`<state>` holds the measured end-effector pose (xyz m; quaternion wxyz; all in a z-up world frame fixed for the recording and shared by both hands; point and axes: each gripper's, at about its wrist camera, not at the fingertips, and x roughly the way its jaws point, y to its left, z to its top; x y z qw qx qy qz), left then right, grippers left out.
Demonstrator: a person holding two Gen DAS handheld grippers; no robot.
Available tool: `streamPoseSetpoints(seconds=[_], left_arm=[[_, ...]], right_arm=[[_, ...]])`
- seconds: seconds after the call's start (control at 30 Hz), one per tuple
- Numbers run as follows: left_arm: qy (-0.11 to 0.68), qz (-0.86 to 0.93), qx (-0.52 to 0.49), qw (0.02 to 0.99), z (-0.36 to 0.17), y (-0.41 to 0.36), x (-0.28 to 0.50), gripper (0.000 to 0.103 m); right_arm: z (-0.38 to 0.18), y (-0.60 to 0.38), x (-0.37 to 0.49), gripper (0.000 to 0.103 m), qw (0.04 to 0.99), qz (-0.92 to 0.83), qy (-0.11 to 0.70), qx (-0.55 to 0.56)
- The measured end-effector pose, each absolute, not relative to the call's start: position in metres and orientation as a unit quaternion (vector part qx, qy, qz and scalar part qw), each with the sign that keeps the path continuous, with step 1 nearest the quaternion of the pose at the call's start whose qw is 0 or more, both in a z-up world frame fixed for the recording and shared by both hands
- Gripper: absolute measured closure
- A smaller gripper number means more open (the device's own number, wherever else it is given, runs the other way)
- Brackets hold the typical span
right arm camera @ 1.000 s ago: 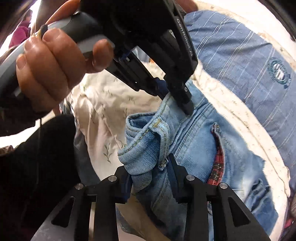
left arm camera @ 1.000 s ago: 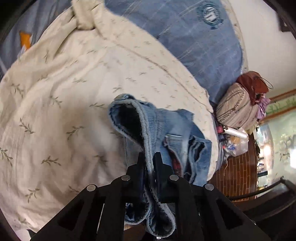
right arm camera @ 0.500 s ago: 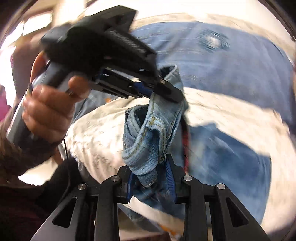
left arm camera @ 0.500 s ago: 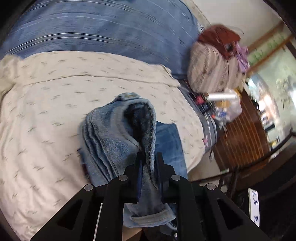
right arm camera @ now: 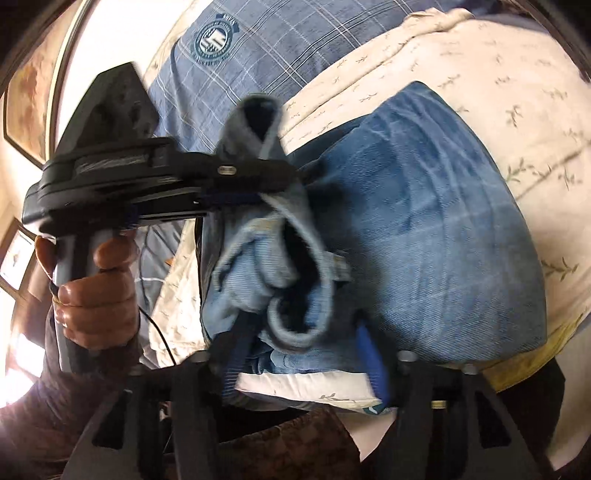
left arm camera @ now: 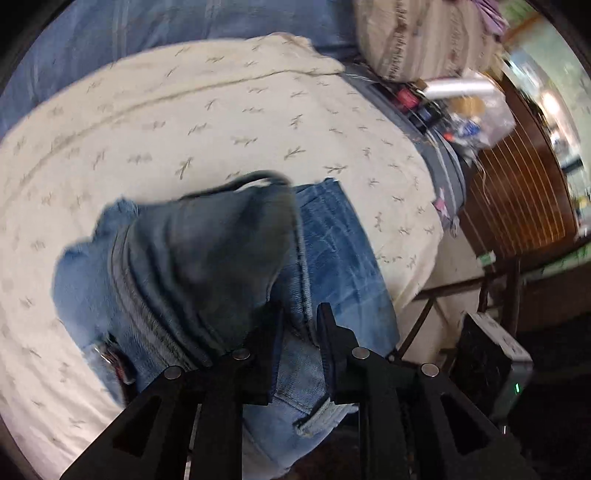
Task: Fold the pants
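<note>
Left wrist view first: nearest to me, my left gripper (left arm camera: pixel 300 317) has its two black fingers (left arm camera: pixel 334 332) a little apart with a fold of the jeans (left arm camera: pixel 207 258) standing between them. The denim fills that gap, and from the side I can see the jaws clamped across the cloth, so I read it as a pinch on the fabric. Just beyond the fingertips the jeans bunch up into a dark, blurred hump, with the seam running down its left side. To the right of the hump a flatter leg panel lies on the cream bedsheet (left arm camera: pixel 221 122), which has small sprig prints. Farther off sits a blue checked blanket (left arm camera: pixel 147 26), then a striped bundle (left arm camera: pixel 424 37) at the upper right, some clutter beside the bed edge, and a brown panelled cabinet (left arm camera: pixel 517 192).

From the right wrist view, my right gripper (right arm camera: pixel 303 332) is spread wide, its blue-lined fingers (right arm camera: pixel 369 354) on either side of a rolled loop of waistband. The cloth sits loose in the gap and neither pad visibly presses it. Beyond that, my left hand (right arm camera: pixel 96 295) grips the handle of the left gripper (right arm camera: pixel 291 177), which crosses the picture sideways and nips a raised peak of denim. The broad blue body of the jeans (right arm camera: pixel 443 221) rests on the bedsheet (right arm camera: pixel 498 74) to the right. Farthest away lies the blue checked blanket (right arm camera: pixel 277 48) with a round crest, and framed pictures (right arm camera: pixel 29 92) hang on the wall at left.
</note>
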<state>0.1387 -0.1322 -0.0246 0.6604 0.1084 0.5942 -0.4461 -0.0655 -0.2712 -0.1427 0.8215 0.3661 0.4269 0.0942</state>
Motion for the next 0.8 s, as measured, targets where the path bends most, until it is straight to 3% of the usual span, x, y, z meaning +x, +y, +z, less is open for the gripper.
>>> streamPoseSetpoints(seconds=[0.07,0.13,0.2,0.23,0.3,0.5,0.67,0.73,0.77,0.8], left_arm=[[0.563,-0.47,0.143,0.664,0.001,-0.133,0.134,0.077],[0.515,-0.489,0.175,0.682,0.029,-0.127,0.134,0.058],[0.478,-0.497,0.196,0.697,0.049,-0.117,0.138,0.041],[0.463,-0.504,0.203,0.7,0.054,-0.111,0.142,0.038],[0.457,-0.511,0.221,0.693,0.054,-0.105,0.153,0.038],[0.487,-0.493,0.265,0.671,0.015,-0.111,0.171,0.038],[0.526,-0.481,0.235,0.66,-0.029,-0.133,0.186,0.038],[0.514,-0.481,0.231,0.671,-0.034,-0.136,0.186,0.052],[0.504,-0.483,0.231,0.678,-0.029,-0.136,0.181,0.058],[0.5,-0.492,0.224,0.677,-0.023,-0.136,0.178,0.069]], right_arm=[[-0.144,-0.275,-0.069,0.033,0.82,0.106,0.419,0.376],[-0.143,-0.277,-0.072,0.032,0.821,0.114,0.411,0.38],[-0.14,-0.283,-0.078,0.024,0.823,0.122,0.395,0.39],[-0.138,-0.286,-0.081,0.022,0.824,0.125,0.386,0.395],[-0.137,-0.289,-0.083,0.016,0.825,0.13,0.374,0.403],[-0.144,-0.283,-0.071,0.015,0.806,0.162,0.391,0.413],[-0.15,-0.268,-0.053,0.012,0.796,0.171,0.408,0.414],[-0.153,-0.268,-0.048,0.025,0.794,0.161,0.407,0.422],[-0.151,-0.27,-0.049,0.058,0.799,0.149,0.403,0.42],[-0.146,-0.271,-0.051,0.067,0.801,0.151,0.4,0.418]])
